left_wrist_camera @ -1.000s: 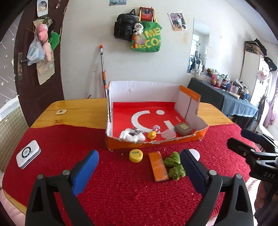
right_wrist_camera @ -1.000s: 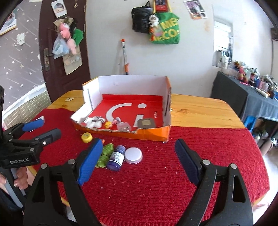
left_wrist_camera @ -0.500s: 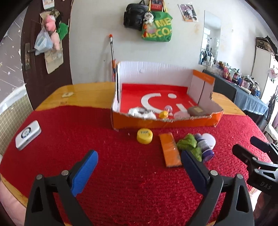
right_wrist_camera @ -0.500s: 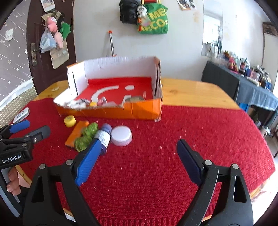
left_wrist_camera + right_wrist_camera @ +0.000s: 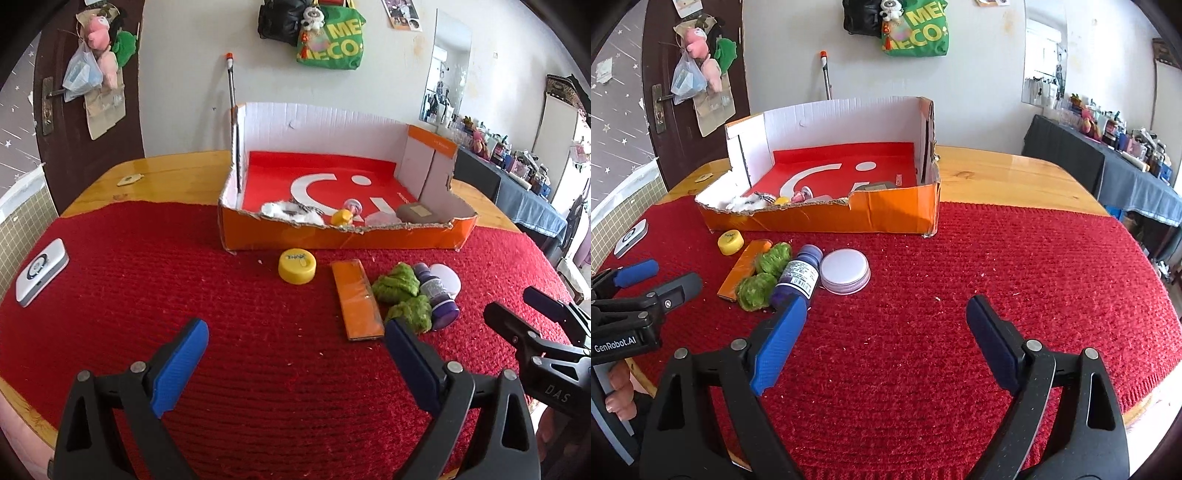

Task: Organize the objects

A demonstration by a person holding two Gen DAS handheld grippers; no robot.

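Both tongs apart and empty, loose items waiting in front of the box

The left tongs (image 5: 295, 354) and right tongs (image 5: 886, 332) hover over the red-covered table (image 5: 997, 258). The purple bottle (image 5: 798, 275) lies on its side, touching the green lumps (image 5: 764, 275) and white lid (image 5: 845, 270); I would pinch it across its body, then lift it clear into the orange box (image 5: 849, 218).

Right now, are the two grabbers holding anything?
Left gripper: open, holding nothing.
Right gripper: open, holding nothing.
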